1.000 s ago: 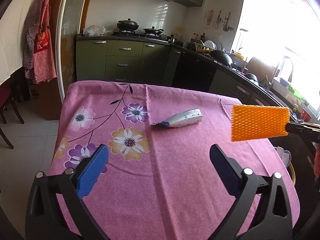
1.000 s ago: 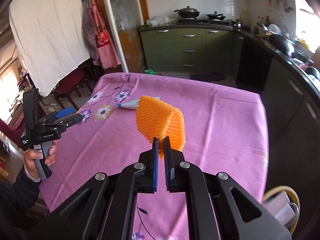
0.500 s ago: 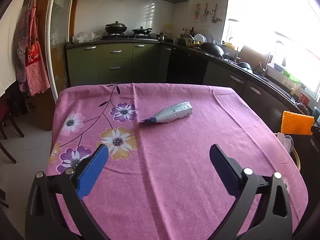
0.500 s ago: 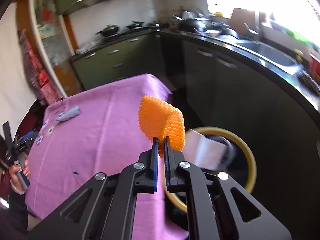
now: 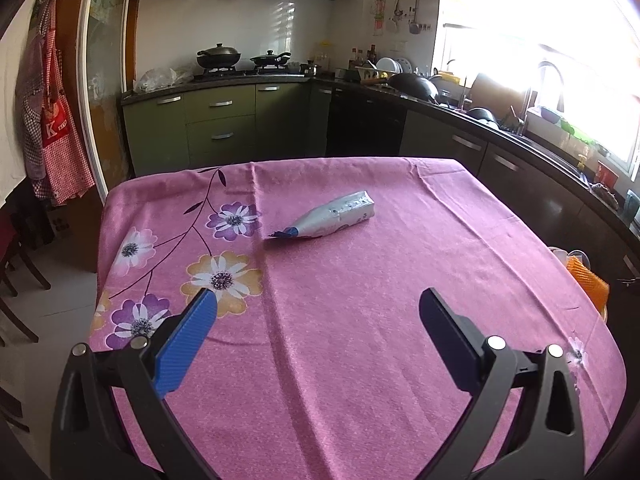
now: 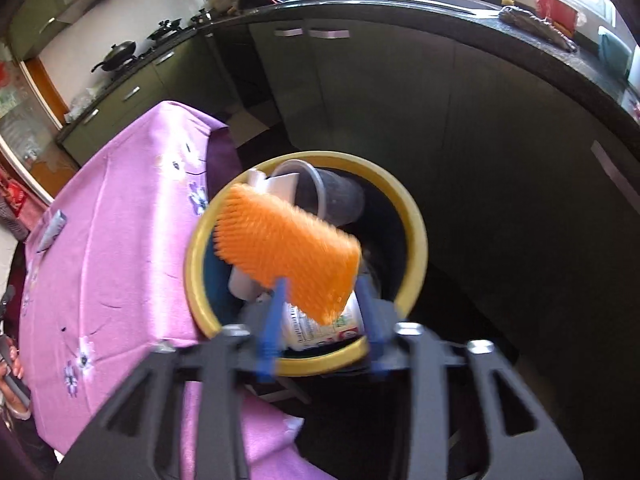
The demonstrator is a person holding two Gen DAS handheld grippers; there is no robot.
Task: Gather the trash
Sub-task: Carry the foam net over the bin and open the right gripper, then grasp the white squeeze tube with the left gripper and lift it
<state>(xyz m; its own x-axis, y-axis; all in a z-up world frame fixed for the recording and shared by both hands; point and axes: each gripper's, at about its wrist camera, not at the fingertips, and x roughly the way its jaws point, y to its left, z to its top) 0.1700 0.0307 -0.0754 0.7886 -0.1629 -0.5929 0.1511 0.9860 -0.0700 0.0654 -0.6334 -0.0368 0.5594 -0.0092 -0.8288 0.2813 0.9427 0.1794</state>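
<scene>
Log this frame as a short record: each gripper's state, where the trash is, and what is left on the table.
right gripper: jaws opening, pads off the orange foam net
orange foam net: blurred, over the yellow-rimmed bin
bin contents: a cup and a printed container visible
left gripper: open, empty, above the table
left on table: a squeezed tube
bin position: beside the table edge

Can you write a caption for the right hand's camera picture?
Right gripper opening, orange foam net dropping into the yellow-rimmed bin.
</scene>
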